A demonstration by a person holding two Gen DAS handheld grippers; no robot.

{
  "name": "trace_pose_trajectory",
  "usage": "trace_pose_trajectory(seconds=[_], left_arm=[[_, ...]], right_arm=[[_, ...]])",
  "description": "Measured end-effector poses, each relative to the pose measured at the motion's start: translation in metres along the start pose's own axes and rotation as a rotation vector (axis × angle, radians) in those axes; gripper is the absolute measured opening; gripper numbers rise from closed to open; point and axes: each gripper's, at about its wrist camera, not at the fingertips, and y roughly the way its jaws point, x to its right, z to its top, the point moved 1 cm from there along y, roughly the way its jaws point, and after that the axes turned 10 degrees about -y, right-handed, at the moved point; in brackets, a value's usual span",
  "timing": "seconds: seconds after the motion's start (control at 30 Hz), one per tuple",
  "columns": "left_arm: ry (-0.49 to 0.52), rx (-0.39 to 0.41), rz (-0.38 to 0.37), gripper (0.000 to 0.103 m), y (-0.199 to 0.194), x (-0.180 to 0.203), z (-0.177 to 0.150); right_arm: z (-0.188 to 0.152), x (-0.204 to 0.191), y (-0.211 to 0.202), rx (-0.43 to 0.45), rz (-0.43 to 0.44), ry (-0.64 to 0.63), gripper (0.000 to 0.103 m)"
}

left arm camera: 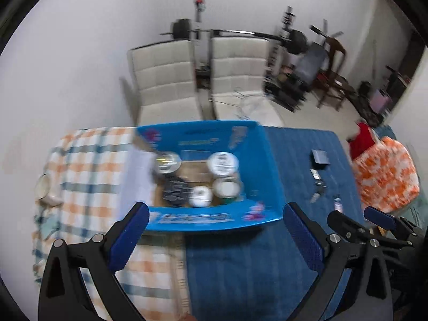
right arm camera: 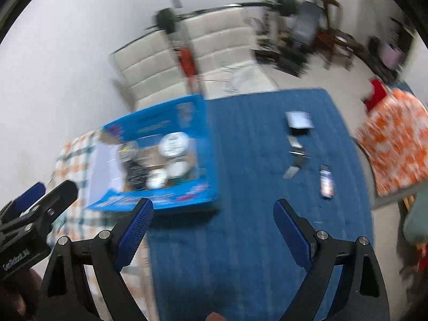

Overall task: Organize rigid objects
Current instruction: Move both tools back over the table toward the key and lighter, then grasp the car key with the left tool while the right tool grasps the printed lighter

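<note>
Checked cloth (left arm camera: pixel 88 160): orange, teal and white plaid, covering the left part of the table; a pale round cup (left arm camera: pixel 44 187) sits at its far left edge.
My left gripper (left arm camera: pixel 216 226): fingers spread wide and empty, hovering above the near wall of the box; blue textured pads (left arm camera: pixel 128 238).
Blue cardboard box (left arm camera: pixel 214 220): open-topped, printed sides, straddling the plaid cloth and the blue mat, brown floor showing inside.
Box contents: a silvery round tin (left arm camera: pixel 167 162) at back left, a white-lidded jar (left arm camera: pixel 222 163) at back right, a dark patterned item (left arm camera: pixel 175 191) at front left, a small white container (left arm camera: pixel 200 196) at front middle, a pale-lidded jar (left arm camera: pixel 227 188) with a green base at front right. Blur hides the labels.
Blue mat (right arm camera: pixel 240 240): ribbed, covering the right part of the table.
My right gripper (right arm camera: pixel 213 214): fingers wide apart, nothing between them, above the mat just right of the box.
Loose items on the mat: a grey flat box (right arm camera: pixel 298 119), small dark and metallic pieces (right arm camera: pixel 295 157) nearer me, and a small bottle (right arm camera: pixel 327 181), all well apart from the blue box.
</note>
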Motion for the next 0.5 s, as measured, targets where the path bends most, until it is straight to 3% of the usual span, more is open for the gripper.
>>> trace_pose_trajectory(seconds=[0.13,0.23,0.37,0.5], left_arm=[[0.046,-0.069,-0.096,0.103,0.044,0.074,-0.003],[0.117,-0.171,-0.097,0.103,0.104,0.134,-0.013],[0.172,-0.332,-0.051,0.103,0.195,0.191,-0.033],[0.249,-0.393,0.000,0.101,0.254,0.223,-0.053]], right_arm=[[0.006,0.096,0.027,-0.051,-0.111,0.114,0.093],[0.002,0.180,0.076,-0.135,-0.171,0.214,0.093],[-0.009,0.257,0.163,-0.265,-0.101,0.314,0.089],[-0.011,0.277,0.217,-0.313,-0.057,0.321,0.079]])
